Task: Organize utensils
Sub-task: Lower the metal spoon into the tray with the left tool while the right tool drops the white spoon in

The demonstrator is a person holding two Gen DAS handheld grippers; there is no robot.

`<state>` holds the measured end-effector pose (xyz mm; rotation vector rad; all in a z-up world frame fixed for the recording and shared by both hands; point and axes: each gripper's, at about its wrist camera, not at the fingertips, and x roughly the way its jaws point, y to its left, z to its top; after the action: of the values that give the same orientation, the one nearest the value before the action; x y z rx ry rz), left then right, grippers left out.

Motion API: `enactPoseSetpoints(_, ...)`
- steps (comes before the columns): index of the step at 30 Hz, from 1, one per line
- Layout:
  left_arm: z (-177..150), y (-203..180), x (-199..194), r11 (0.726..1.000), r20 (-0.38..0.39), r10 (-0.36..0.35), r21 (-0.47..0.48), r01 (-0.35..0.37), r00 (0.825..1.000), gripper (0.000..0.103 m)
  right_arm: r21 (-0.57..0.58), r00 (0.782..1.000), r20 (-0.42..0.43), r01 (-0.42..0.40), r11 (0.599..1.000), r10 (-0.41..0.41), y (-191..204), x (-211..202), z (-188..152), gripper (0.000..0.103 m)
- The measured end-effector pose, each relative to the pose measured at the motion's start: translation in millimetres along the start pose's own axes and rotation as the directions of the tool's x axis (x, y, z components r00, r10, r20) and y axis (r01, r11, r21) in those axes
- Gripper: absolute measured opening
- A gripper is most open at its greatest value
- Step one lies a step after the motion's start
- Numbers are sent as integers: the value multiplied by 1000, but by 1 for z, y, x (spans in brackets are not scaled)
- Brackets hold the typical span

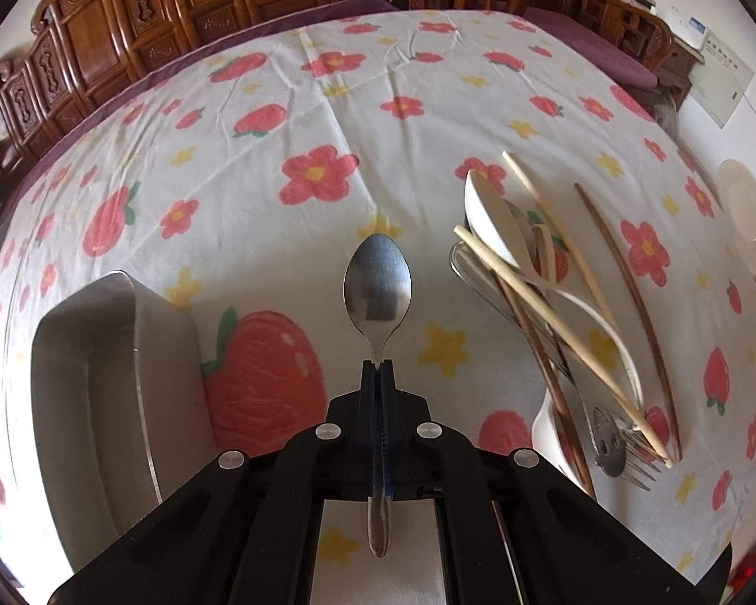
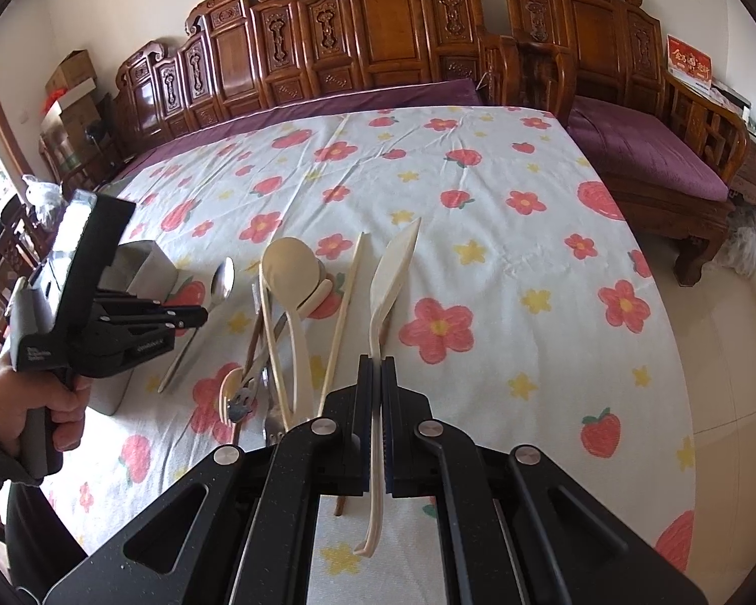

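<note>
My left gripper (image 1: 378, 364) is shut on the neck of a metal spoon (image 1: 378, 290), which is lifted above the cloth with its bowl pointing away. A grey rectangular container (image 1: 111, 378) stands just to its left. My right gripper (image 2: 377, 359) is shut on the handle of a cream plastic spoon (image 2: 393, 264), held edge-on over the table. Between the two lies a heap of utensils (image 2: 282, 333): a large cream ladle (image 1: 494, 222), pale chopsticks (image 1: 554, 222), dark wooden chopsticks (image 1: 625, 302), a metal fork (image 1: 635, 459). The right wrist view shows the left gripper (image 2: 204, 313) with the metal spoon (image 2: 223, 280).
A flower-and-strawberry cloth (image 2: 479, 232) covers the table. Carved wooden benches (image 2: 378, 35) with purple cushions line the far side. A person's hand (image 2: 50, 403) holds the left gripper's handle. Tiled floor (image 2: 731, 353) lies off the table's right edge.
</note>
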<state>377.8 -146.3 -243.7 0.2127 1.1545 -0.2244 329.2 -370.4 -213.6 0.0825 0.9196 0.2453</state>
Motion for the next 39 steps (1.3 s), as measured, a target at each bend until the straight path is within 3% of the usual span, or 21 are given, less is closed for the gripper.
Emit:
enactPoseSetpoints(12, -6, 19, -68, 998, 124, -55, -7, 56, 991, 1, -61, 998, 6, -65, 996, 66, 61, -1, 4, 4)
enactPoseSetpoints(20, -27, 65, -107, 999, 182, -32, -33, 39, 983, 1, -105, 991, -1, -132, 986, 133, 122, 8, 13, 4)
enactPoseSetpoints(32, -56, 130, -84, 992, 145, 11, -125, 8, 989, 1, -152, 981, -30, -193, 969, 191, 200, 24, 21, 4)
enactPoseSetpoints(39, -67, 148, -65, 986, 128, -9, -165, 30, 992, 2, -172, 980, -40, -199, 965, 195, 224, 30, 23, 4)
